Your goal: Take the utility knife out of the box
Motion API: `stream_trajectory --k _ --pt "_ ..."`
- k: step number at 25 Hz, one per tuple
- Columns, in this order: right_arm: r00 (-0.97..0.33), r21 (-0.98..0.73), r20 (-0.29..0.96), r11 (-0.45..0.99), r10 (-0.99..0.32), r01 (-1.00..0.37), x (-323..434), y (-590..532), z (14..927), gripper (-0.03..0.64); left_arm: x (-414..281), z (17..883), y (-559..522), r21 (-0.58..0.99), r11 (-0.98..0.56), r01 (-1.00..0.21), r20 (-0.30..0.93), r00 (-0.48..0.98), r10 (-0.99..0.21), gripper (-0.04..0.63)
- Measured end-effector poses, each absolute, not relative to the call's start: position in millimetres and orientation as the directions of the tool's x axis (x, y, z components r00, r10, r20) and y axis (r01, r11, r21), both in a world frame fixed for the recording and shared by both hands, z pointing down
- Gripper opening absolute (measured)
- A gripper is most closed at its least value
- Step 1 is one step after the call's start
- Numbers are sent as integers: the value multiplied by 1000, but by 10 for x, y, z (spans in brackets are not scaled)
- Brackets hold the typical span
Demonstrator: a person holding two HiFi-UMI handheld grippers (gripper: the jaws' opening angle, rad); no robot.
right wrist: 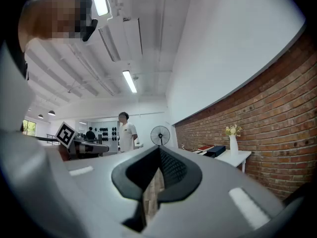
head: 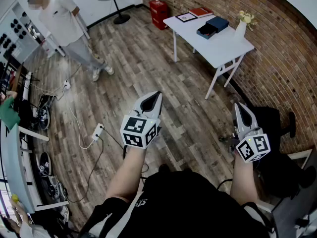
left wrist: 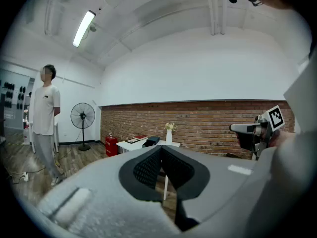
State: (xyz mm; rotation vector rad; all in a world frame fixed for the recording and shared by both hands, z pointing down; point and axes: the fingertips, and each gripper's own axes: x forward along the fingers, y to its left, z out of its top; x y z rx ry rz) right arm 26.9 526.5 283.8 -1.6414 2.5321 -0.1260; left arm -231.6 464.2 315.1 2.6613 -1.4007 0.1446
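1. Left gripper (head: 154, 97) and right gripper (head: 238, 108) hold nothing, jaws together.
2. The dark box (head: 212, 28) lies on the white table (head: 218, 47), well apart; the knife is unseen.
3. Likely approach stage; next comes reaching the table.

no readable text, labels or numbers anywhere in view.

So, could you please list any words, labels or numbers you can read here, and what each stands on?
None can be read.
Left gripper and right gripper cubes: black-and-white square patterns only, no letters.
Red book and framed picture on the white table: too small to read.
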Motion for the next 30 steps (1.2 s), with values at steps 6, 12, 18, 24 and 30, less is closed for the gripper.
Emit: stream_trajectory --k 6,12,18,24,30 --pt "-425 -124 -62 429 -903 -895 260 5337 2806 -2 -2203 3039 4705 65 -574 -817 129 577 -807 6" --pt "-430 -100 -78 436 -900 -894 397 5311 2646 -2 -2026 2886 4647 60 -578 -814 105 581 -807 6" --pt "-432 -44 -108 439 -895 -898 582 5488 2552 -2 -1858 2791 4791 4 -554 -833 79 552 -830 6" --pt "-456 -108 -144 472 -878 -875 778 5700 2578 0 -1716 2867 4941 20 -545 -838 78 545 -835 6" --pt "-446 -126 -126 460 -886 -879 873 5584 2663 2 -1647 2940 4794 52 -550 -833 86 553 -829 6"
